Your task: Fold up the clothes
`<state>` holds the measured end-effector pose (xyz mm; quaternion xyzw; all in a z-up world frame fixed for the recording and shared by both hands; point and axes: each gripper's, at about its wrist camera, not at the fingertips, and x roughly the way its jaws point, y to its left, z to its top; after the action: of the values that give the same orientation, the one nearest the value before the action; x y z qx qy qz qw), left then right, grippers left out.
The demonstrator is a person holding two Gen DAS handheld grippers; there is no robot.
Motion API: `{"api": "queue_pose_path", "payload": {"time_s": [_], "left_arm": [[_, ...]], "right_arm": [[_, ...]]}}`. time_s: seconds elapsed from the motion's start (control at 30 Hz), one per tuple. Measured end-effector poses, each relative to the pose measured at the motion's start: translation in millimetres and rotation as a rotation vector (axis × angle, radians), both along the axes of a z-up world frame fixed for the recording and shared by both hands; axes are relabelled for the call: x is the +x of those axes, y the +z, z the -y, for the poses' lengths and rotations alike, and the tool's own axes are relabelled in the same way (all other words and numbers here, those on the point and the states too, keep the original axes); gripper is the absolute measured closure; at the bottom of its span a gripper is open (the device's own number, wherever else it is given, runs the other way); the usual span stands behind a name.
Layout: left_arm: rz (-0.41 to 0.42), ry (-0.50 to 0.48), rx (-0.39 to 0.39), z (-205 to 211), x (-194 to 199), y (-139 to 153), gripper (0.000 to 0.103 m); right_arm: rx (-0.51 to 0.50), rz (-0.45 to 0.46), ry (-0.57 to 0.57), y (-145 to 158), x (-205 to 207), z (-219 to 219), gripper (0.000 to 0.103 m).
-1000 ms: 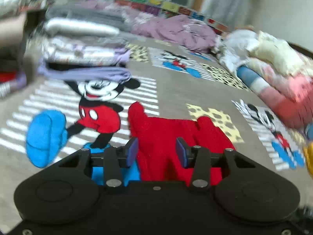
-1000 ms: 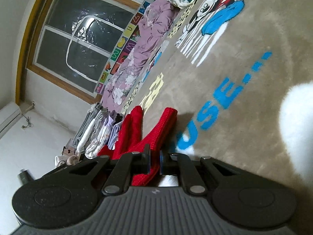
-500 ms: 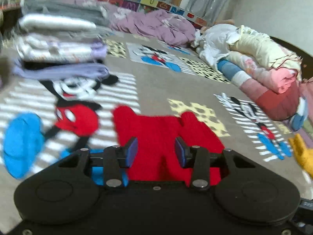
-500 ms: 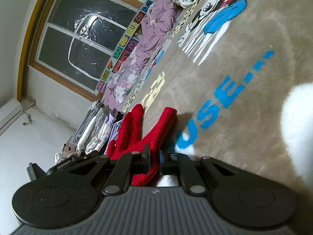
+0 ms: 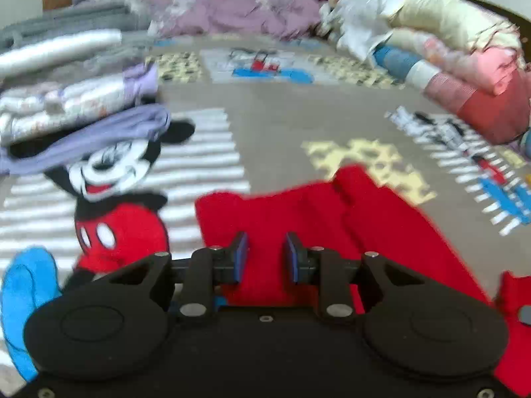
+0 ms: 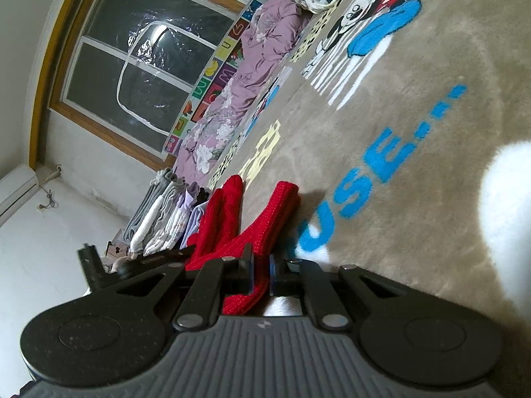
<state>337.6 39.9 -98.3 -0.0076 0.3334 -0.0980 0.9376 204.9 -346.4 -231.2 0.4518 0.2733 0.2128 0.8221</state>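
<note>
The jaws of the right gripper (image 6: 261, 273) are pinched tight on a fold of the red knit garment (image 6: 262, 229), lifting one edge off the blanket so the piece hangs taut and can be turned over; the jaws of the left gripper (image 5: 264, 257) have just been closing but stand narrowly apart over the same garment (image 5: 298, 219), with red cloth showing behind the gap and nothing yet pressed between the pads, so I judge it is lining up for a second hold. The garment is a thick, ribbed knit, soft and floppy, spread near the front edge of the bed. Under it lies a plush tan cartoon blanket (image 5: 282, 126), short-piled, likely grippy enough to keep the knit from sliding. Further back toward the left edge sits a stack of folded clothes (image 5: 83, 99), pale and thin, squared up. Along the far edge lies a crumpled lilac floral quilt (image 5: 252, 10), and at the right edge a heap of rolled bedding (image 5: 464, 53).
</note>
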Motion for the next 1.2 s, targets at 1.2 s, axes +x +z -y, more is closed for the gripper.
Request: {"api": "queue_pose_path", "payload": {"time_s": [1.2], "left_arm": [[0.101,-0.051,-0.031,23,-151,-2,0.079]], "right_arm": [[-0.015,0.025,0.007,4,0,-3,0.093]]}}
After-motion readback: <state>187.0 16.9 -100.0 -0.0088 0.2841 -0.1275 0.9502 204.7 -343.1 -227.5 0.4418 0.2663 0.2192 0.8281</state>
